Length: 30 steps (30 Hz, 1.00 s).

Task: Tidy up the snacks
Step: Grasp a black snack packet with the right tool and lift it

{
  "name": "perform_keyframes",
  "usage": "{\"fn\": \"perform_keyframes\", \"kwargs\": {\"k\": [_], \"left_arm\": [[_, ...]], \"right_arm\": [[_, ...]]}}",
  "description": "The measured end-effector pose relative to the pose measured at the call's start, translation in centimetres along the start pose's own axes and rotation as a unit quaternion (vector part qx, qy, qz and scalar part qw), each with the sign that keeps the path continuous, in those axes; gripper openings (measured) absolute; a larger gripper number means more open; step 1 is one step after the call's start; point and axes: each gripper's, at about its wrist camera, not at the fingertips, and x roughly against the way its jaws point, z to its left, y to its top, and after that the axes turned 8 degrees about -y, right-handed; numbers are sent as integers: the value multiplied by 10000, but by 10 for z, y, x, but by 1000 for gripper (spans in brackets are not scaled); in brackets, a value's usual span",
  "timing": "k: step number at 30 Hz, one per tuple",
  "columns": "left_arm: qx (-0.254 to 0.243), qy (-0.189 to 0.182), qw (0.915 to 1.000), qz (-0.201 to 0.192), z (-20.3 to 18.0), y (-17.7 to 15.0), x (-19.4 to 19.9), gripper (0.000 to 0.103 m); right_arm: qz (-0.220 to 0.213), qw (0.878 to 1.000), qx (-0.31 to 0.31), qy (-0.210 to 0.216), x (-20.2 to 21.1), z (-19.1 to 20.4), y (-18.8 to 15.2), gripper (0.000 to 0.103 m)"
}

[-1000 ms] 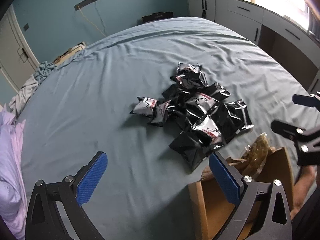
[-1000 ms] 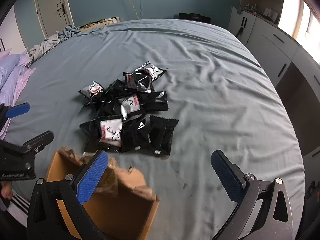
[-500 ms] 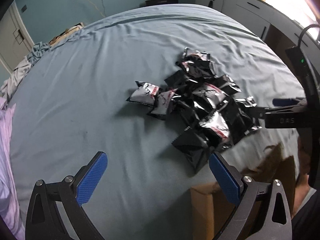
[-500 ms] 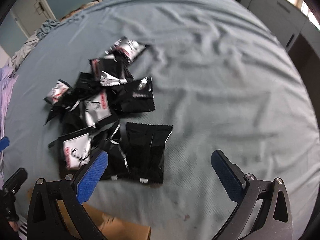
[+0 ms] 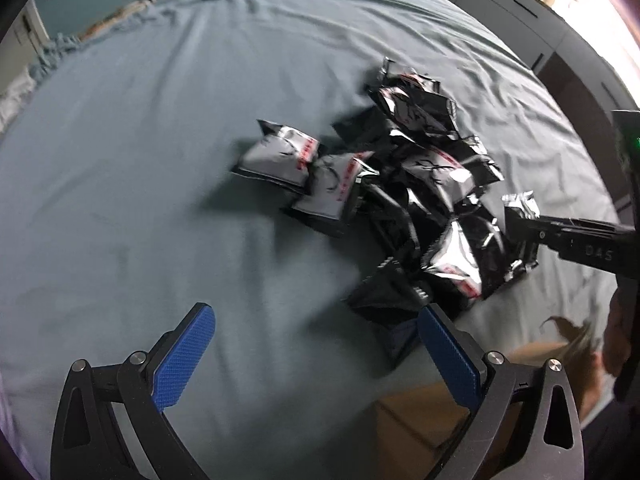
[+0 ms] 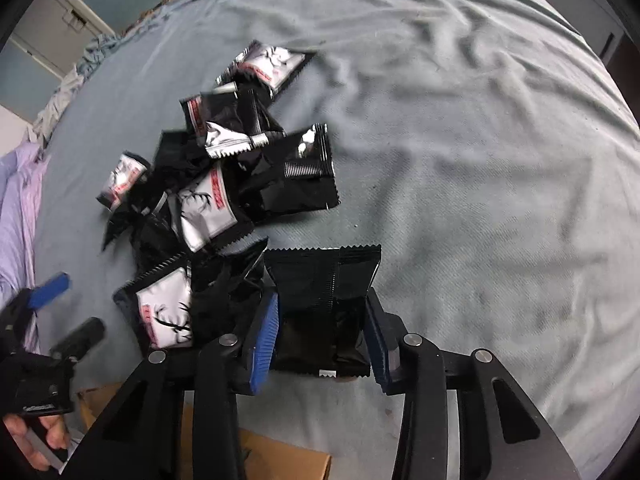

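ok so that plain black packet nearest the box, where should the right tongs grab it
Across its lower half, one finger on each long side edge, coming from the box end. The black packet lies flat on the bed sheet, clear of the pile on its right side, and narrow enough to fit between the fingers. The right tongs already straddle it there; whether they have it pinched can't be told.

Black glossy snack packets [image 6: 224, 184], some with white faces, red stripe and black antler print. Grey-blue bedsheet [image 6: 460, 140]. Black tongs, blue textured pads [image 5: 184, 360]. Brown cardboard box [image 6: 280, 460]. Lilac pillow [image 6: 16, 200].
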Motion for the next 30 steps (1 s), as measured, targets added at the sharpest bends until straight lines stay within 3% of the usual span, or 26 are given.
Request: {"fn": "perform_keyframes", "kwargs": {"k": [5,8,10,13,15,20,22,25,30], "left_arm": [[-69,38,10000,47,-5,8,-12,103],[-18,-234,9996,154,-7,11,-21,103],[-65,-167,9992,359,-12,11,-32,96],[-43,-435,9984,369,-14,10,-33,73],[-31,-741,9965,378,-17,10,-28,48],[-174,-699,9973,162,-24,2,-15,36],[-94,-677,9977,-17,-22,-1,-3,0],[201,-779,9960,-397,-10,-3,24,0],[383,-766,9901,-1111,-2,-17,73,0]], "right_arm": [[-597,9978,-161,245,32,-6,-1,37],[-620,9978,-177,132,34,-8,-8,37],[-567,9981,-212,108,29,-11,-10,37],[-587,9978,-301,79,32,-13,-11,37],[-642,9971,-399,104,36,-16,-9,37],[-779,9954,-553,70,58,-23,-23,37],[-749,9954,-587,72,61,-26,-29,37],[-776,9948,-653,79,75,-32,-42,37],[-1174,9897,-808,152,113,-44,-66,37]]}}
